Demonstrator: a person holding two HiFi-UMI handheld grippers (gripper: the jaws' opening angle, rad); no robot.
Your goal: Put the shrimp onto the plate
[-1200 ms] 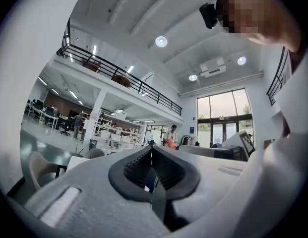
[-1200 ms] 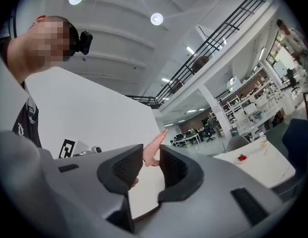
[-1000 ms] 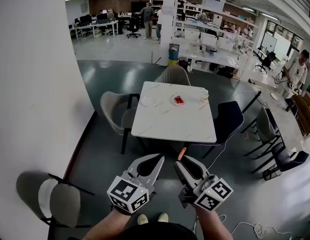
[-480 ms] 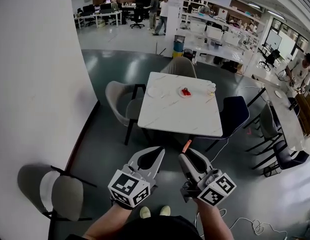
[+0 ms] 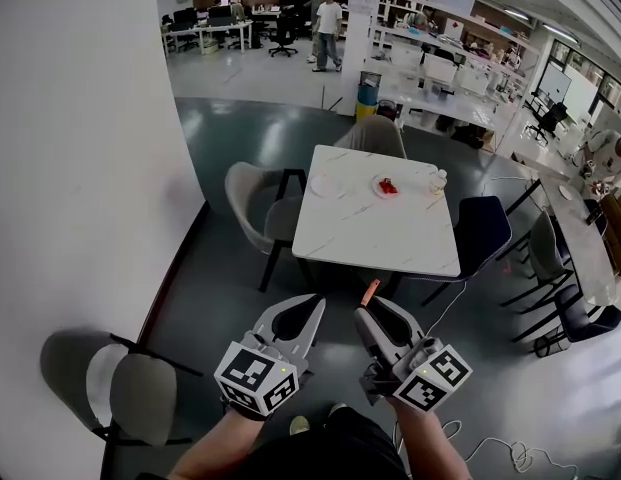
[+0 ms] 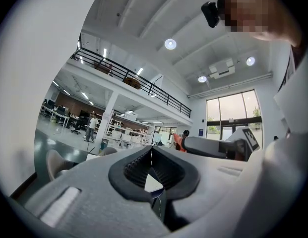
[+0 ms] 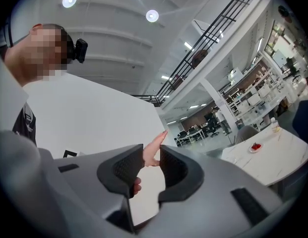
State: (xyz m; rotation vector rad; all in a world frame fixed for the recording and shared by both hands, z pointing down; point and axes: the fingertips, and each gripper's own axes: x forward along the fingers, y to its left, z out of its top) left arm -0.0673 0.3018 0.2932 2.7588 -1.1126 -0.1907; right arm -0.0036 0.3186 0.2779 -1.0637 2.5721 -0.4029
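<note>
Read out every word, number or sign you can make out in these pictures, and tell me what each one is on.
No text can be read anywhere in these views.
Left marker cube: black-and-white square patterns only, no letters or digits.
Right marker cube: the same kind of patterns, no letters or digits.
Blue sign beside the tall windows: too small to read.

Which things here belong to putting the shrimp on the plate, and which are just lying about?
Job: shrimp in right claw; plate with red pieces; bare plate (which is meant, unclear); table.
Lying about: small bottle; chairs.
</note>
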